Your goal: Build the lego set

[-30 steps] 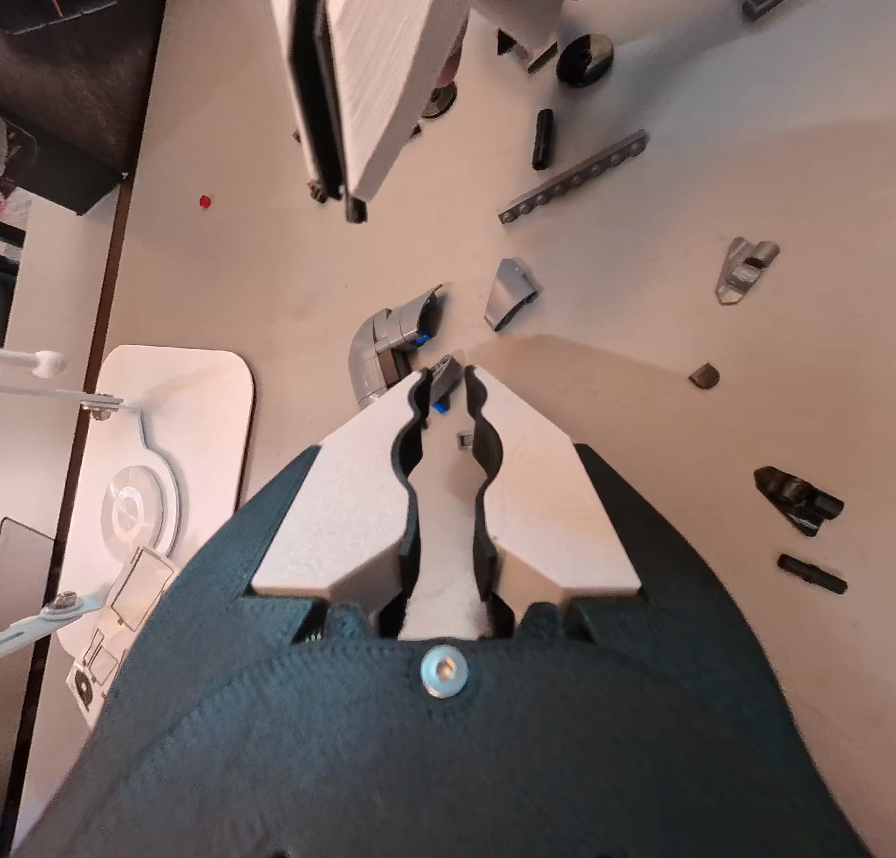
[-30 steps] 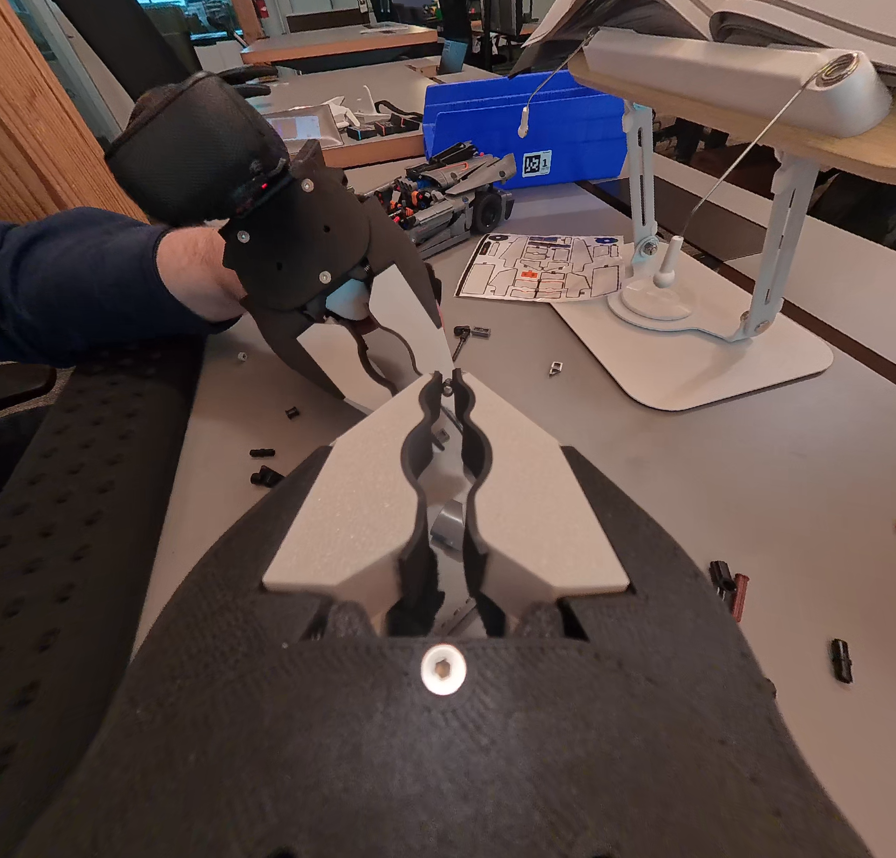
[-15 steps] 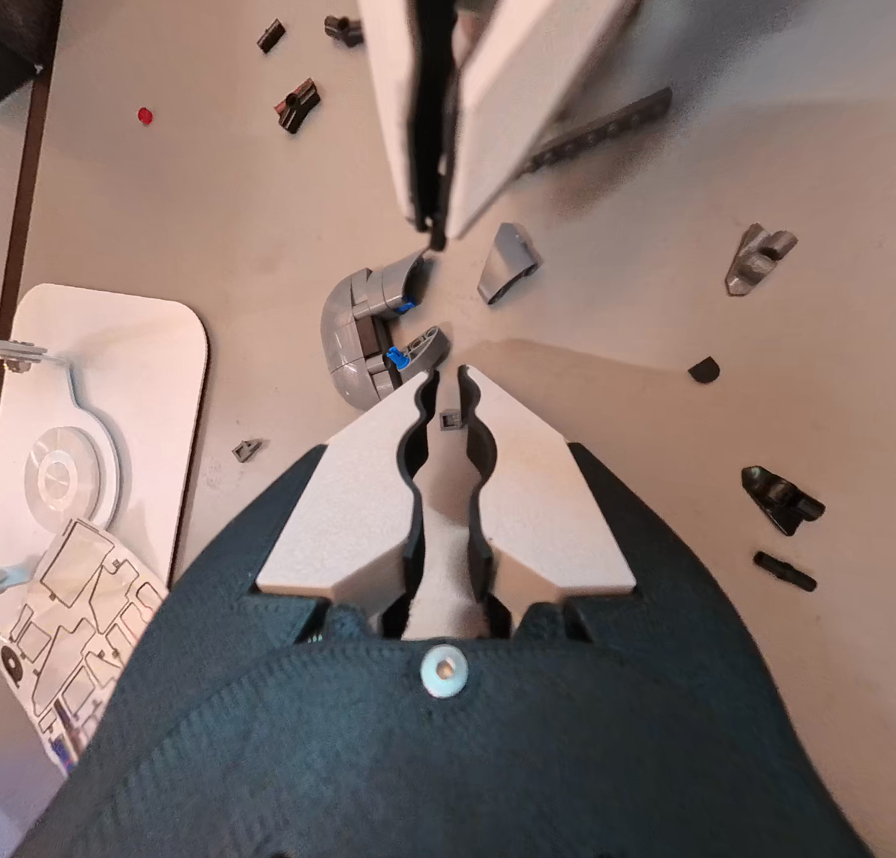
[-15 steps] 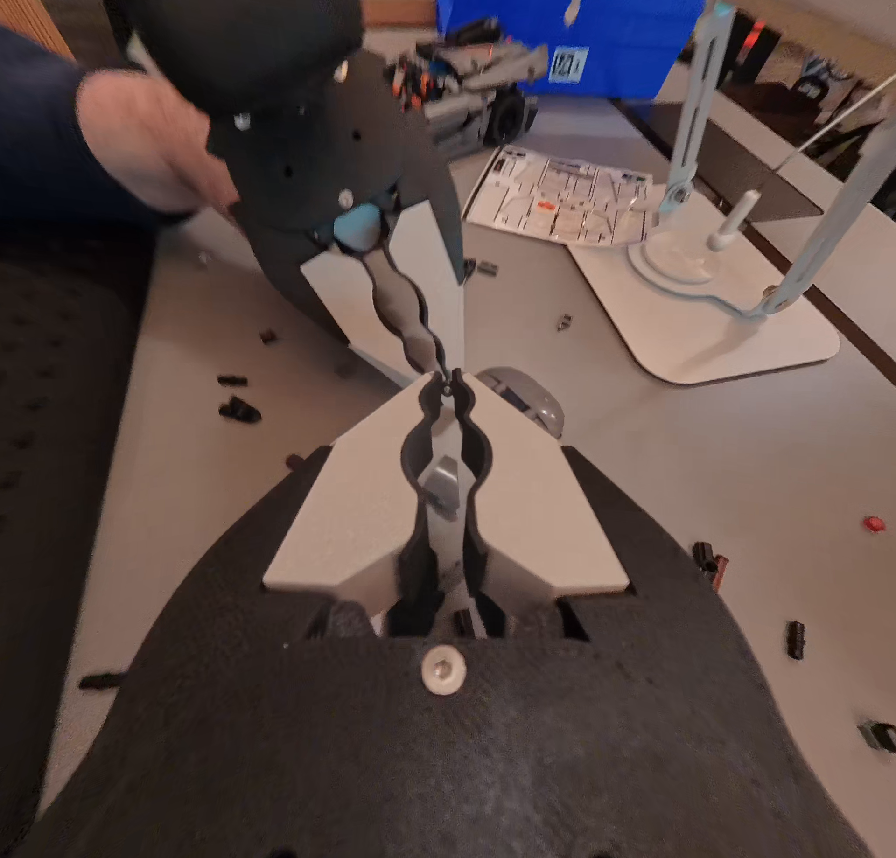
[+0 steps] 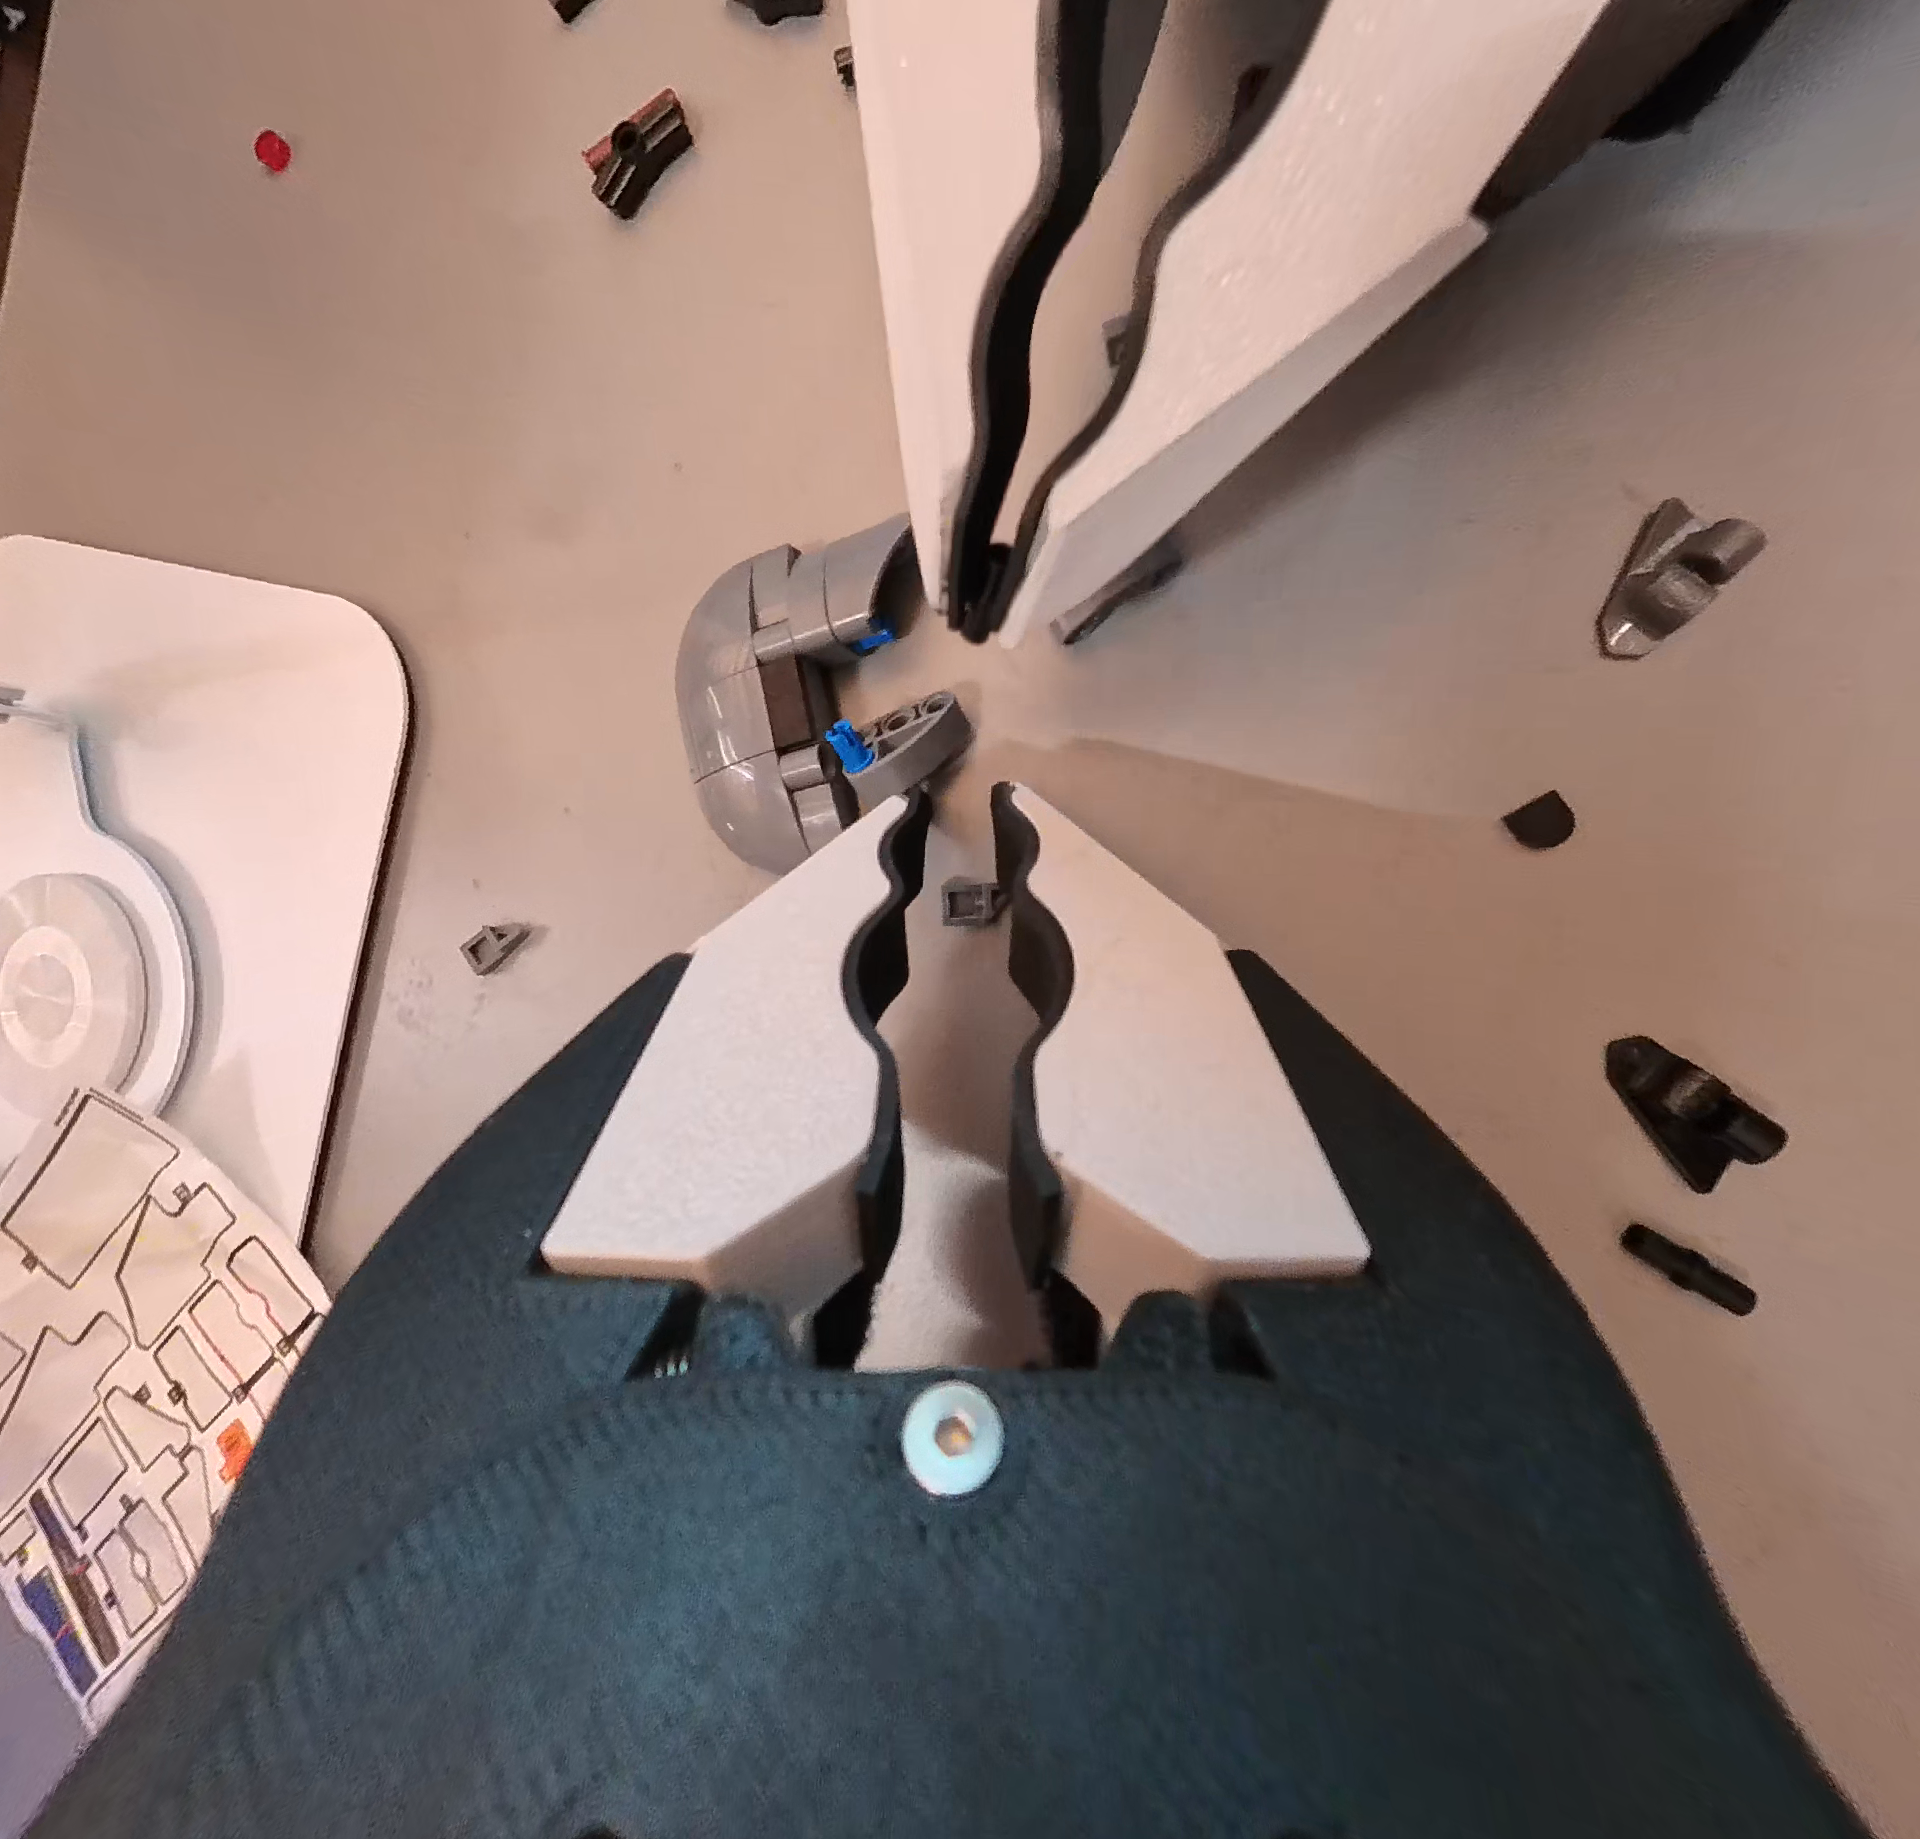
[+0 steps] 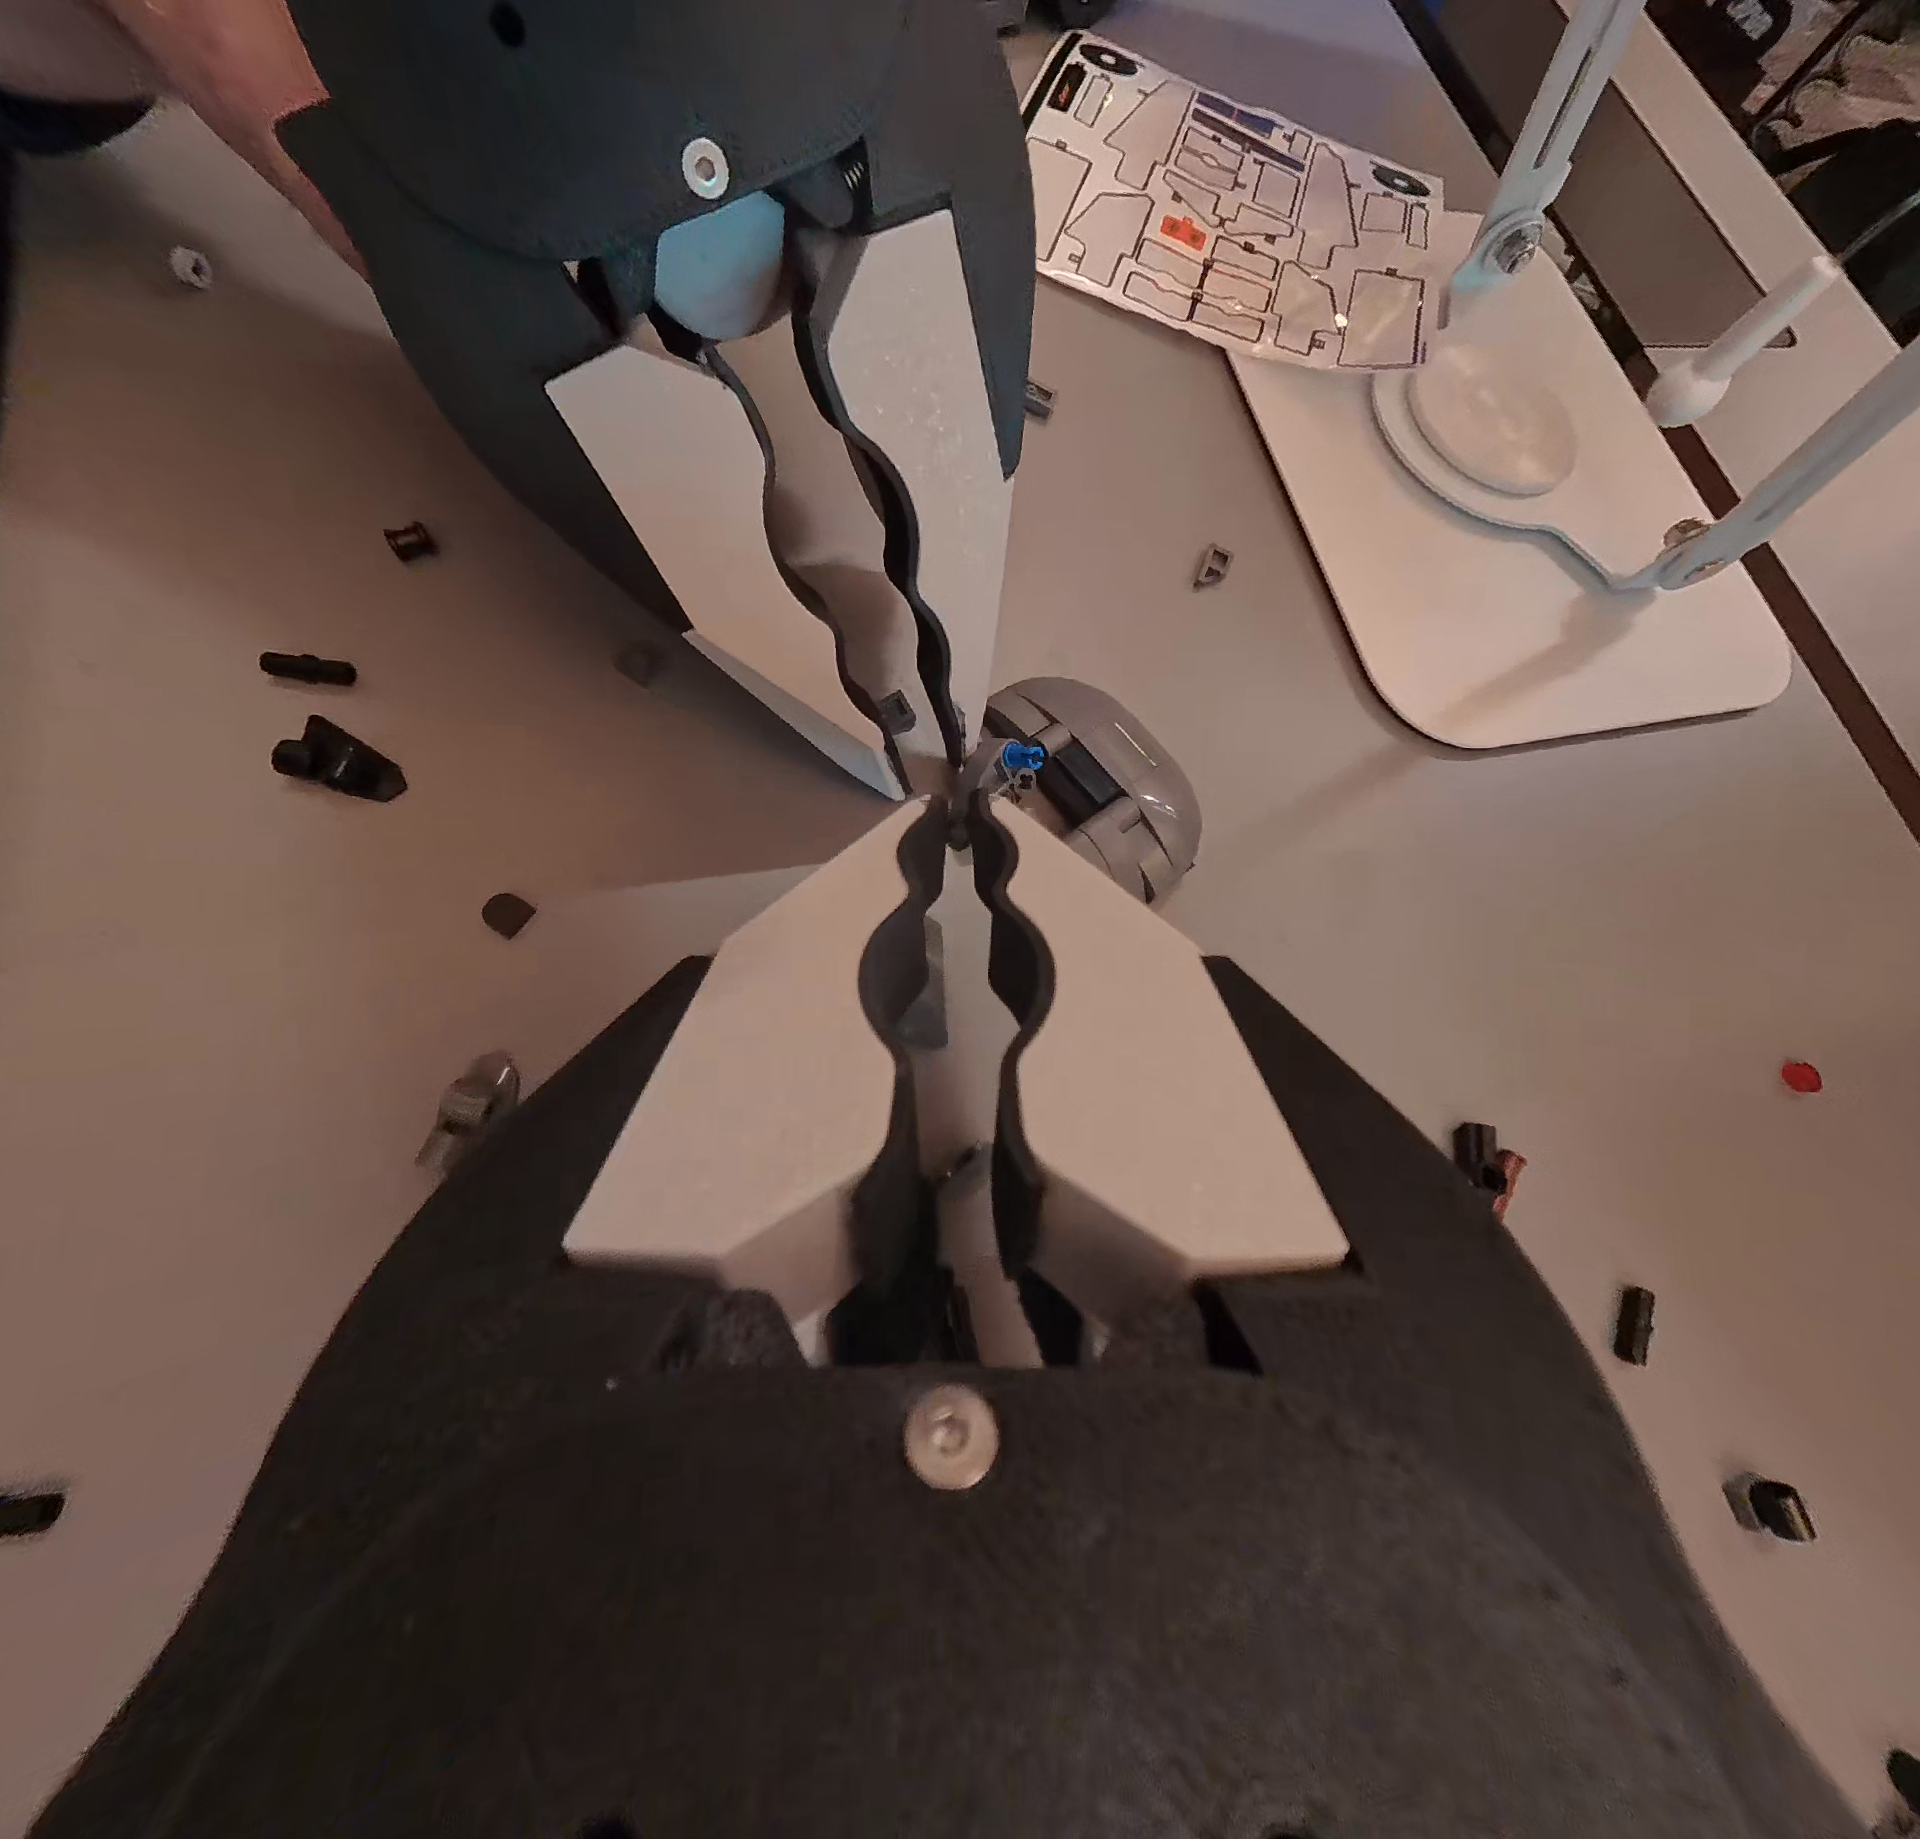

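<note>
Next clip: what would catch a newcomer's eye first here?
Two white-fingered grippers meet tip to tip mid-table: the left gripper open, the right gripper pinching a small dark piece. Beside their tips lies a curved grey lego assembly with a blue pin; small black lego pieces are scattered about the beige table.

Both wrist views close, steeply down onto surface [image 5: 520,387] — facing each other; share curved grey assembly [image 5: 743,714] [image 6: 1117,781].
</note>
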Action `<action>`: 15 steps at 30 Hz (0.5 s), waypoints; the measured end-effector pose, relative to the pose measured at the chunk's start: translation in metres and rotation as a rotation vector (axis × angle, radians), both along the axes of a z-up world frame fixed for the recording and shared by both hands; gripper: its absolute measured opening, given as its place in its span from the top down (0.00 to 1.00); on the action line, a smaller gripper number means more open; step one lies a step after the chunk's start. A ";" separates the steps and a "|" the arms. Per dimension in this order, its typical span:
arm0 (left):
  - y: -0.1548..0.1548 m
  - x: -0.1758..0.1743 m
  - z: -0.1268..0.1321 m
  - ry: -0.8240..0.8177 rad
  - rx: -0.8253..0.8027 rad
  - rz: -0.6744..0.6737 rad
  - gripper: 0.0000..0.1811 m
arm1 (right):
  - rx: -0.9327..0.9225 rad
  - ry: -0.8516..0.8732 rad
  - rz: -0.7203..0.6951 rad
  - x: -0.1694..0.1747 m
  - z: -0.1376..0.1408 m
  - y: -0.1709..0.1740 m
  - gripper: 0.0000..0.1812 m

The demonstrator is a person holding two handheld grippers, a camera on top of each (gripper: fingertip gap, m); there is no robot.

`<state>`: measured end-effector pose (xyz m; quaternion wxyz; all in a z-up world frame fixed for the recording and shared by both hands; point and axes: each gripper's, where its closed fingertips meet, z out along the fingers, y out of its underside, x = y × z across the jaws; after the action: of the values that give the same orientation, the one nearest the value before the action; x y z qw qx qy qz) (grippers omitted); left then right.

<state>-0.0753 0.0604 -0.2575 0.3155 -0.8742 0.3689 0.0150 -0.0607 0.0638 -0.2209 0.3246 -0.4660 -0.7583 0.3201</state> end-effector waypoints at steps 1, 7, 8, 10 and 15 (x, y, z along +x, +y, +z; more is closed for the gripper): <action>0.000 0.000 0.000 0.000 0.001 0.001 0.94 | 0.002 -0.003 0.002 -0.001 -0.001 -0.001 0.98; 0.000 0.000 0.000 -0.006 0.001 0.003 0.94 | 0.016 -0.023 0.017 -0.003 -0.007 -0.004 0.98; 0.000 0.001 0.000 -0.007 0.001 0.001 0.94 | 0.018 -0.026 0.019 -0.003 -0.008 -0.005 0.98; 0.000 0.002 0.000 -0.010 0.002 0.000 0.94 | 0.028 -0.031 0.021 -0.003 -0.010 -0.005 0.98; 0.000 0.002 0.000 -0.013 -0.001 0.000 0.94 | 0.024 -0.012 0.000 -0.005 -0.006 0.000 0.99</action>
<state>-0.0736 0.0607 -0.2576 0.3174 -0.8745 0.3667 0.0093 -0.0657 0.0635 -0.2267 0.3257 -0.4640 -0.7641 0.3079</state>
